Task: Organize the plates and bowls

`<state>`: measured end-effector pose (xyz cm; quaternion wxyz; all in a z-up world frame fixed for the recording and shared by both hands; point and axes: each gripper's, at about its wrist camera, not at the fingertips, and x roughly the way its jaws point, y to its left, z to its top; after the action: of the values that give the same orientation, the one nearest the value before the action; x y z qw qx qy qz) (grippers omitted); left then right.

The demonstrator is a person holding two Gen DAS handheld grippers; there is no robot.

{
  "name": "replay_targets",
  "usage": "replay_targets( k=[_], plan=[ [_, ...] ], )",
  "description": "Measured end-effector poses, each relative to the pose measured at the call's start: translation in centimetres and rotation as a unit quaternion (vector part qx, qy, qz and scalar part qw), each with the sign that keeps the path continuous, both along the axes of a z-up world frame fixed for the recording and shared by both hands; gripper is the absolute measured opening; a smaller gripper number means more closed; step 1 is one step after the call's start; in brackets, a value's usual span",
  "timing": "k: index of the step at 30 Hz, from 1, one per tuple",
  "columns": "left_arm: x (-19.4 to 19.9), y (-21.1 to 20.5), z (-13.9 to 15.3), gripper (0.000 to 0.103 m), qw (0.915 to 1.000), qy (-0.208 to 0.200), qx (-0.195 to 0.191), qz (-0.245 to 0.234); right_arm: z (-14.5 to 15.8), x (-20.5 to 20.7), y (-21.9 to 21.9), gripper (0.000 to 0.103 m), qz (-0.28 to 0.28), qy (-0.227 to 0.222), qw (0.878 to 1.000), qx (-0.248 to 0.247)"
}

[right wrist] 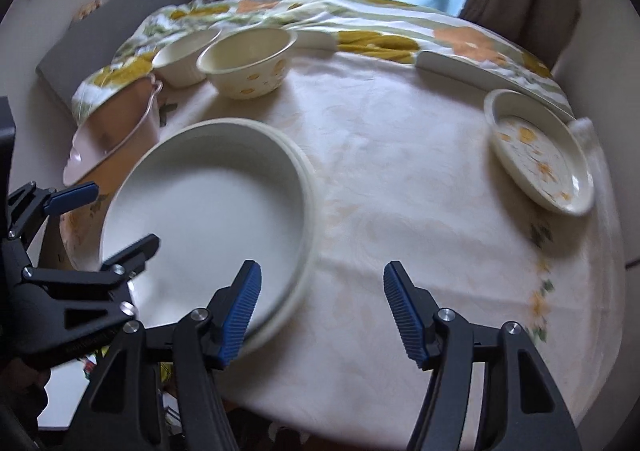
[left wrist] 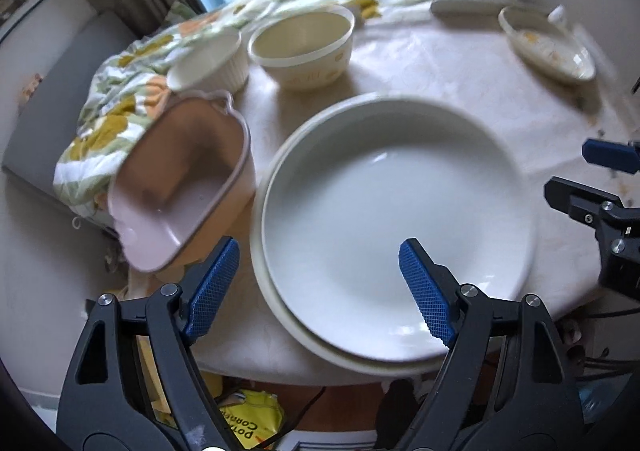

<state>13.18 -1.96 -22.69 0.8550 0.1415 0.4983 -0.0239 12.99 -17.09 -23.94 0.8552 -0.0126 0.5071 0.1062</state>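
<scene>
The left gripper [left wrist: 320, 283] hangs over the near rim of the white plate [left wrist: 384, 219], jaws wide and holding nothing. The right gripper [right wrist: 322, 311] stands open too, its left pad above the plate's edge, gripping nothing. A second plate [left wrist: 276, 315] seems to lie beneath, though blur makes that uncertain. Left of them a pink dish [left wrist: 180, 183] tilts against a flowered cloth [left wrist: 104, 119]. Farther back stand a spotted bowl [right wrist: 248, 63] and a ribbed bowl [right wrist: 182, 59]; an oval dish [right wrist: 540, 155] sits far right on the table [right wrist: 400, 179].
</scene>
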Motion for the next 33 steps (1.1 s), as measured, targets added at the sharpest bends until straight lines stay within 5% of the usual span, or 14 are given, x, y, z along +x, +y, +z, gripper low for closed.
replay_targets(
  k=[4, 6, 7, 9, 15, 18, 22, 24, 28, 29, 31, 33],
  plan=[
    [-1.3, -2.8, 5.6, 0.081, 0.9983, -0.038, -0.035, -0.029, 3.6, -2.4, -4.9, 0.059, -0.047, -0.033, 0.998, 0.026],
    [-1.3, -4.6, 8.3, 0.090, 0.9949, -0.061, -0.062, -0.050, 5.3, -3.3, -7.1, 0.063, -0.067, -0.047, 0.996, 0.039],
    [-1.1, -5.7, 9.7, 0.102, 0.9920, -0.072, -0.081, -0.065, 6.2, -3.6, -8.4, 0.081, -0.079, -0.053, 0.994, 0.048],
    [-0.2, -7.8, 11.6, 0.103, 0.9847, -0.085, -0.117, -0.098, 7.5, -4.1, -10.9, 0.103, -0.100, -0.067, 0.990, 0.068],
    [6.1, -15.5, 12.7, 0.103, 0.9693, -0.064, -0.138, -0.193, 9.0, -3.3, -16.4, 0.103, -0.179, -0.061, 0.981, 0.050],
    [11.6, -19.0, 11.7, 0.103, 0.9547, -0.012, -0.173, -0.242, 9.1, -2.5, -18.6, 0.103, -0.218, -0.078, 0.971, 0.061],
    [17.1, -22.9, 9.0, 0.101, 0.9460, 0.037, -0.168, -0.275, 7.1, 0.6, -21.2, 0.103, -0.259, -0.032, 0.962, 0.085],
    [19.3, -24.2, 7.2, 0.095, 0.9433, 0.056, -0.158, -0.287, 5.6, 1.8, -22.5, 0.103, -0.275, -0.013, 0.956, 0.102],
    [23.5, -26.5, 2.0, 0.066, 0.9376, 0.114, -0.142, -0.296, 1.8, 4.9, -24.3, 0.102, -0.309, 0.026, 0.942, 0.126],
    [24.2, -26.9, 0.6, 0.058, 0.9356, 0.129, -0.142, -0.297, 1.1, 5.3, -24.5, 0.100, -0.317, 0.030, 0.939, 0.129],
    [25.5, -27.3, -1.8, 0.053, 0.9323, 0.153, -0.141, -0.296, -0.5, 6.3, -24.9, 0.079, -0.337, 0.038, 0.931, 0.134],
    [26.3, -27.7, -3.8, 0.050, 0.9281, 0.175, -0.141, -0.297, -1.8, 7.1, -25.1, 0.071, -0.350, 0.046, 0.926, 0.135]
  ],
)
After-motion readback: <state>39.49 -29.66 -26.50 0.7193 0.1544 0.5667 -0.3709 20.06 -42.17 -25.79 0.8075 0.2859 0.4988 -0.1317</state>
